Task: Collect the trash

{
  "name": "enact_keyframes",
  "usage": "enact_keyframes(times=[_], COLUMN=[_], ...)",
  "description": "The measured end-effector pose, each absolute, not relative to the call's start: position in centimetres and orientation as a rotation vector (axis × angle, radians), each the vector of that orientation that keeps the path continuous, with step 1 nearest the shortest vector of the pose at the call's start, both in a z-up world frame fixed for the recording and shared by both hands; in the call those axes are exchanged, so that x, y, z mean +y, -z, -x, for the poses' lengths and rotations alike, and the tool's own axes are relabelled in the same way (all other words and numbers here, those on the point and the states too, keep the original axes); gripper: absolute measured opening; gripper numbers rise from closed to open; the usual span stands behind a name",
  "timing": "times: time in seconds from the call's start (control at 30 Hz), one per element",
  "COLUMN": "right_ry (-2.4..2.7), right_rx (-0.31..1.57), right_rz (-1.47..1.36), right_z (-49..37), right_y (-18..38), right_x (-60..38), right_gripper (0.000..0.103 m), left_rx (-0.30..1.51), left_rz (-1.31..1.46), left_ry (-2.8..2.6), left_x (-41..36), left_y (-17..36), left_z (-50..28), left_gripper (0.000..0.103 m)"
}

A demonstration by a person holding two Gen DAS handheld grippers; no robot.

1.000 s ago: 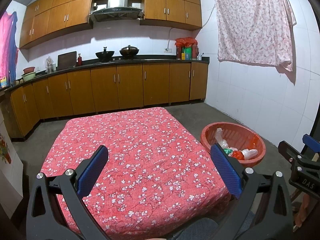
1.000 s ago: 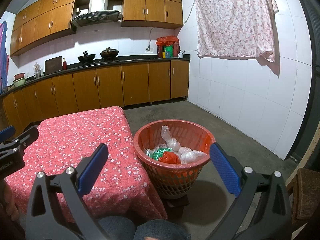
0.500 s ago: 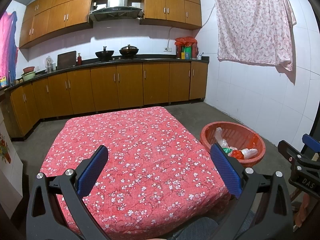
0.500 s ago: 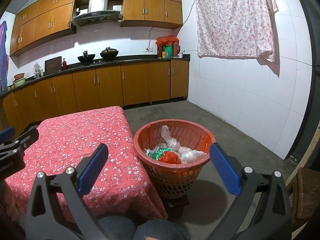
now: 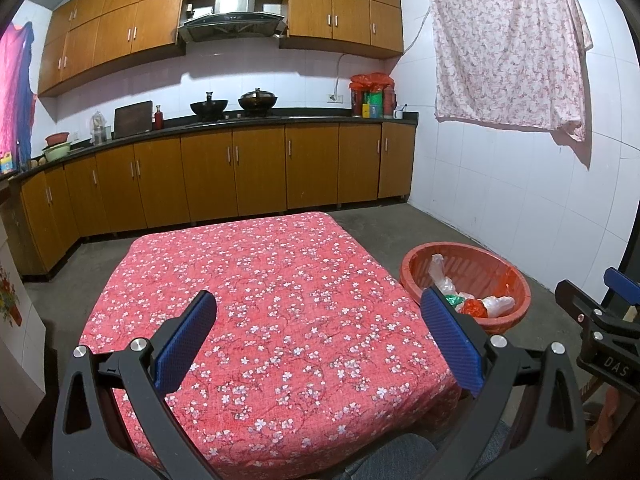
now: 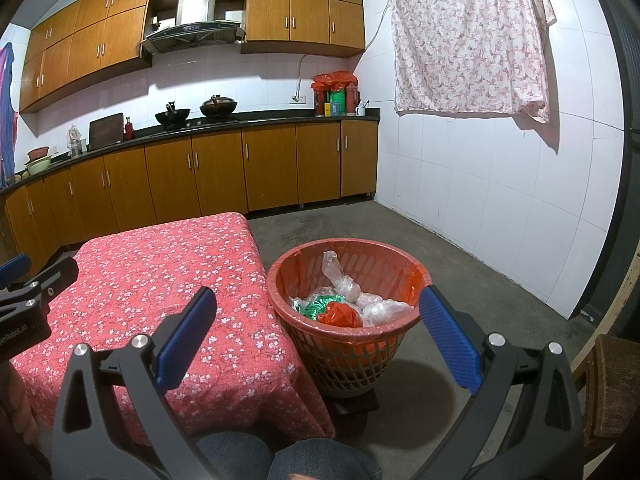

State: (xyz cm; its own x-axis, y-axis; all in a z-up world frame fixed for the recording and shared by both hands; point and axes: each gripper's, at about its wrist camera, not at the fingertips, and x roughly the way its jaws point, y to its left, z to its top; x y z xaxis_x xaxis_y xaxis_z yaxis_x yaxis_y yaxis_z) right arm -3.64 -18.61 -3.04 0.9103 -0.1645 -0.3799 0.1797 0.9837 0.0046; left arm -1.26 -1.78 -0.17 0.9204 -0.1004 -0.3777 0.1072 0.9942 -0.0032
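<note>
A red plastic basket stands on the floor right of the table; it also shows in the left wrist view. In it lie clear plastic bags, a green wrapper and a red bag. A table with a red flowered cloth bears no loose trash that I can see. My left gripper is open and empty above the table's near part. My right gripper is open and empty, above and in front of the basket's near rim.
Brown kitchen cabinets with a dark counter run along the back wall, with woks on the stove. A flowered cloth hangs on the white tiled right wall. A wooden stool stands at the far right. The floor is bare concrete.
</note>
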Motion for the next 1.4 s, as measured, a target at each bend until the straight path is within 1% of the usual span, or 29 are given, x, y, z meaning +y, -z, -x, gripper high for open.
enact_keyframes(times=[1.4], right_ry=[0.179], right_rx=[0.392], right_rz=[-0.044], right_z=[3.68], right_y=[3.42], right_x=[-18.36], right_gripper=[0.099], left_rx=[0.404], left_rz=[-0.011], left_ry=[0.113], left_x=[-1.84], left_y=[0.35], left_z=[1.51], left_gripper=[0.101])
